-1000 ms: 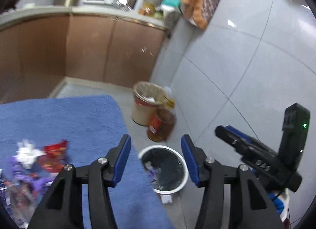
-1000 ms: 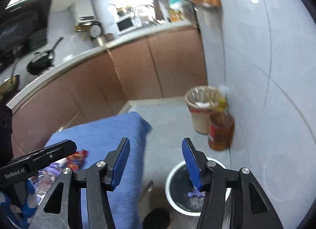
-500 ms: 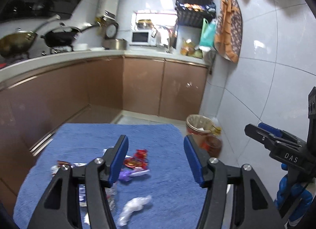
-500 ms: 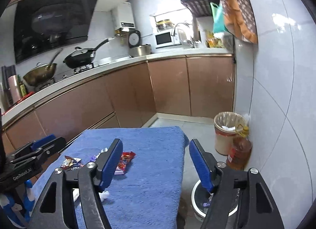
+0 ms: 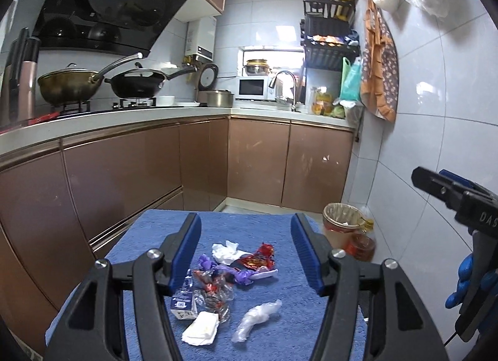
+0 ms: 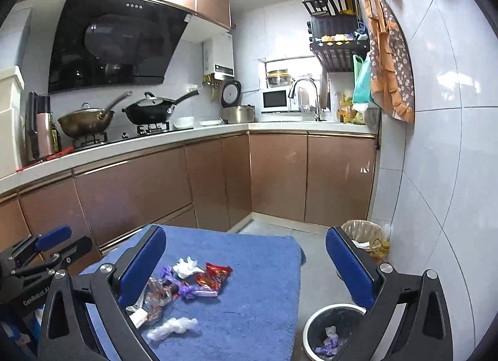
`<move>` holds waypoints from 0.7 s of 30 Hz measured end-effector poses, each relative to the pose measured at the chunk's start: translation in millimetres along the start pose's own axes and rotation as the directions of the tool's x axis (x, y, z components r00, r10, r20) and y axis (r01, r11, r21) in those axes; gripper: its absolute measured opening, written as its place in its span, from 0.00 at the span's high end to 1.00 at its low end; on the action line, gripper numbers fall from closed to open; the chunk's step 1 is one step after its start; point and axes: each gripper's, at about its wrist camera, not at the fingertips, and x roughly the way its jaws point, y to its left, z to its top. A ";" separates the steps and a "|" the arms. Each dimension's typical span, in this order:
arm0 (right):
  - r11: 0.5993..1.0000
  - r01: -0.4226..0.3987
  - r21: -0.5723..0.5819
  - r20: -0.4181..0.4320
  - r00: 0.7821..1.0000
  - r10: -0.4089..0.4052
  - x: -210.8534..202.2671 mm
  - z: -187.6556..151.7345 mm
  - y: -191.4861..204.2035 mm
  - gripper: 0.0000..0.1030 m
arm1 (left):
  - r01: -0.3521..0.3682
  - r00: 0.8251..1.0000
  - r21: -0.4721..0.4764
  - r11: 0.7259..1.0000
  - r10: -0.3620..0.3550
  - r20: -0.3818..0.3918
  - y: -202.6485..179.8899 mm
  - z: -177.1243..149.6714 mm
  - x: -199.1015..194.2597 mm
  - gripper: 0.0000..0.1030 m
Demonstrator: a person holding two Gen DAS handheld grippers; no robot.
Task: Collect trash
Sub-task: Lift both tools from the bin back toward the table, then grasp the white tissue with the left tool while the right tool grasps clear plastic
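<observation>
The left hand-held gripper (image 5: 246, 255) has its jaws part-way apart with nothing between the pads. The trash heap (image 5: 227, 270) lies on the blue-covered worktop (image 5: 280, 305) straight ahead at 12 o'clock. In the heap, a small carton (image 5: 183, 300) and a folded white tissue (image 5: 200, 328) sit towards 7 o'clock, and a clear plastic wrapper (image 5: 256, 320) at 5 o'clock has its long axis running from 7 to 1 o'clock.

The right hand-held gripper (image 6: 246, 267) has just been opening and stands wide, empty. From it the heap (image 6: 186, 286) lies at 10 o'clock, so the left one looks nearer. The white-rimmed bin (image 6: 334, 333) on the floor is at 4 o'clock, already holding scraps.

Legible writing: "GenRobot.AI" on the left tool in the right view, "DAS" on the right tool in the left view. Carton and wrapper print is too small to read.
</observation>
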 end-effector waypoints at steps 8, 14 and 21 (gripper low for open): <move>0.999 -0.047 -0.014 0.025 0.999 0.048 -1.3 -3.2 16.3 0.00 | -0.025 1.000 -0.031 0.999 0.025 -0.015 21.3 -11.5 6.3 0.44; 0.993 -0.114 0.020 -0.099 0.988 0.115 31.4 -19.6 15.8 0.00 | -0.037 0.994 -0.065 0.997 0.030 -0.106 57.7 -31.9 22.6 0.44; 0.979 -0.201 0.027 -0.259 0.945 0.201 82.4 -59.4 20.0 0.00 | -0.072 0.978 -0.066 0.995 0.058 -0.202 105.8 -60.7 38.7 0.44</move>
